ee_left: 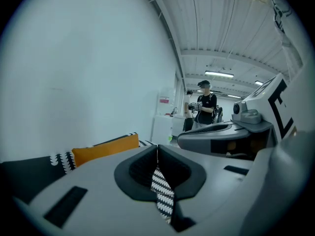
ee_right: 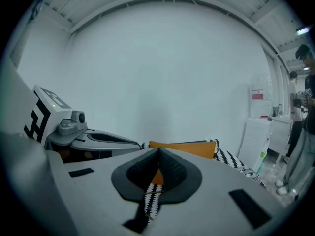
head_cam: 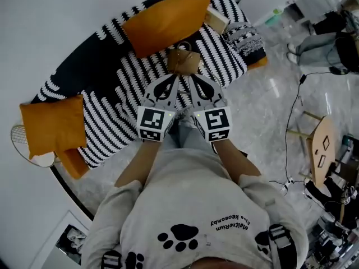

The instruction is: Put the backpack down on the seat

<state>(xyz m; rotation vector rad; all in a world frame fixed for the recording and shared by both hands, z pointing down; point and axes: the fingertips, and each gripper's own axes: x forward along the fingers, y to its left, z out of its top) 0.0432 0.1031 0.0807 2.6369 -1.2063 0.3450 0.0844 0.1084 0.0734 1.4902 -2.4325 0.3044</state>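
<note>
- Orange cushion (head_cam: pixel 53 129) lies at the sofa's left end, clear of the work.
- Left gripper (ee_left: pixel 157 150): jaws closed together, empty (striped throw (ee_left: pixel 163 192) shows behind them).
- Backpack (head_cam: pixel 183 61) sits on the seat just beyond both tips; I judge it placed.
- Right gripper (ee_right: pixel 158 152): likewise closed, nothing held.

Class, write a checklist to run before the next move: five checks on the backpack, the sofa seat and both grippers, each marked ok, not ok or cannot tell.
1. Backpack resting on the sofa seat: ok.
2. Left gripper empty: ok, jaws together on nothing.
3. Right gripper empty: ok, jaws together on nothing.
4. Backpack clear of the orange cushion: cannot tell, it sits right in front of it.
5. Backpack standing steady: cannot tell from above.
</note>
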